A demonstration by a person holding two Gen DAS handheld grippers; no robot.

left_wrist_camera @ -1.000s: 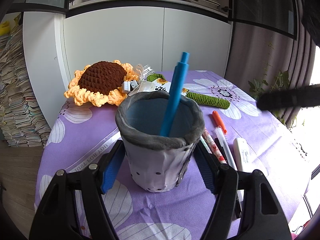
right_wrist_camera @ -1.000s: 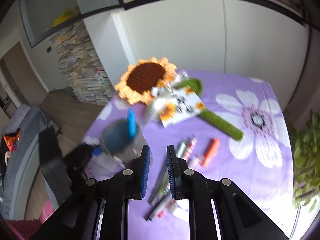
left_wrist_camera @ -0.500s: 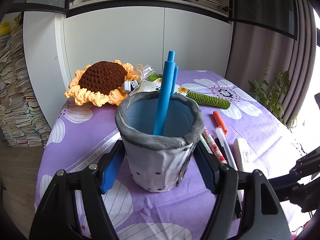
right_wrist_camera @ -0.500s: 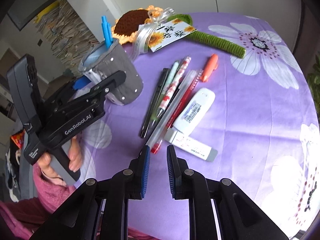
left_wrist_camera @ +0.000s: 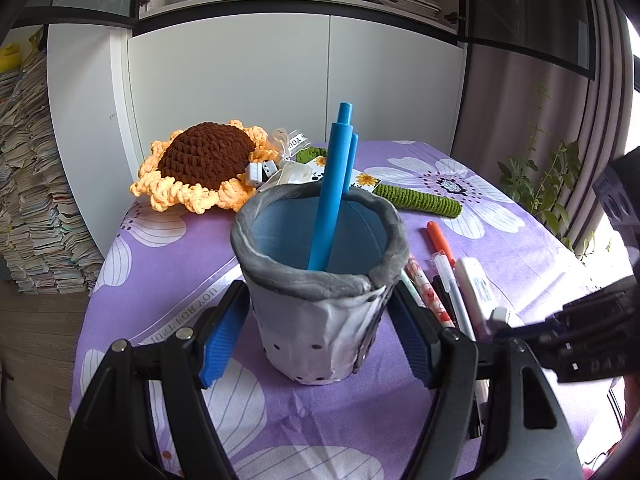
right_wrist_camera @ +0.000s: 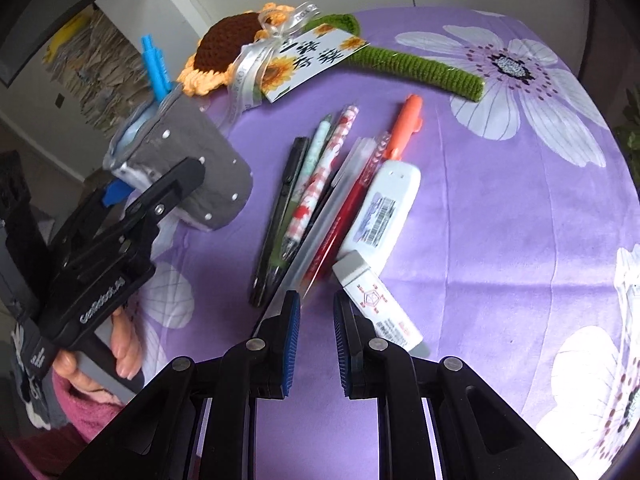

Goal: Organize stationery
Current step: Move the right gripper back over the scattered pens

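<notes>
A grey fabric pen holder (left_wrist_camera: 320, 320) stands on the purple cloth with two blue pens (left_wrist_camera: 332, 192) in it. My left gripper (left_wrist_camera: 319, 290) straddles the holder; its jaws are easing open, but the pads still rest on its sides. My right gripper (right_wrist_camera: 316, 296) is shut with nothing between its fingers. It hovers low over the near ends of a row of pens (right_wrist_camera: 320, 184), next to a white eraser (right_wrist_camera: 376, 300). A white correction tape (right_wrist_camera: 384, 208) and an orange marker (right_wrist_camera: 404, 124) lie beside the row.
A crocheted sunflower (right_wrist_camera: 224, 44) with a green stem (right_wrist_camera: 424, 68) and a card (right_wrist_camera: 316, 56) lies at the far side of the table. A hand (right_wrist_camera: 124, 344) holds the left gripper's handle. White cabinets and stacked books stand beyond the table.
My right gripper has come down from high above the table to just over the near ends of the pens. The blue pens in the holder have swung more upright. The left gripper stayed put.
</notes>
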